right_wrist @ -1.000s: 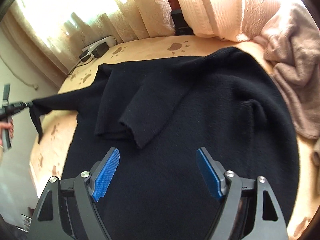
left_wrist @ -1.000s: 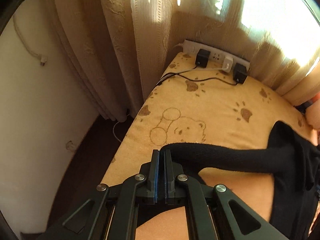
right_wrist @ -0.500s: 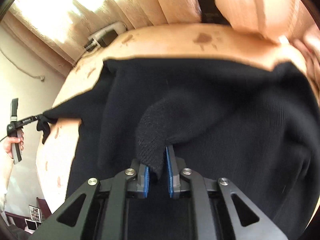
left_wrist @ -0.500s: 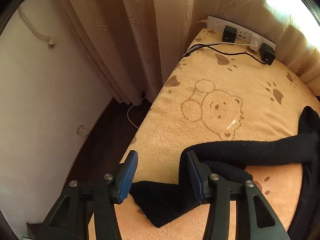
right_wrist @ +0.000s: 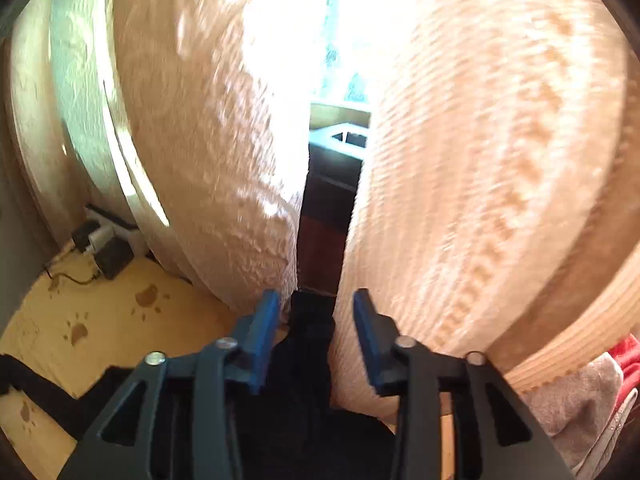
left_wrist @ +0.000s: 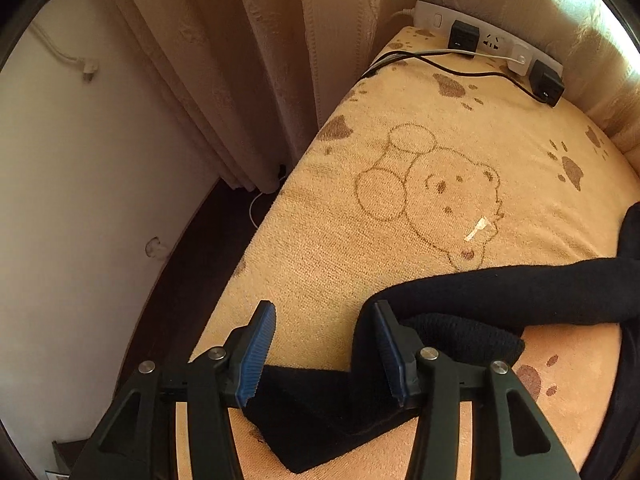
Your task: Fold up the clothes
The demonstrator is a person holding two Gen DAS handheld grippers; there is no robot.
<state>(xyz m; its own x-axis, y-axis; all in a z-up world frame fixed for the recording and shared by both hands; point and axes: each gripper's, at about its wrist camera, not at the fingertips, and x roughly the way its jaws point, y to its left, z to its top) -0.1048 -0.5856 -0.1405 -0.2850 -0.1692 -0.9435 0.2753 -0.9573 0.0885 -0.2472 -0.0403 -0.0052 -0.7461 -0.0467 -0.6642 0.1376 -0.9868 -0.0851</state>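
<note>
Two hand-held grippers open [left_wrist: 322, 354] [right_wrist: 316, 338], one sweater [left_wrist: 500, 292]

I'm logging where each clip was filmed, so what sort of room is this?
Probably a bedroom at home: a bear-print blanket covers a bed-like surface, curtains hang beside it, and a power strip lies at the edge.
</note>
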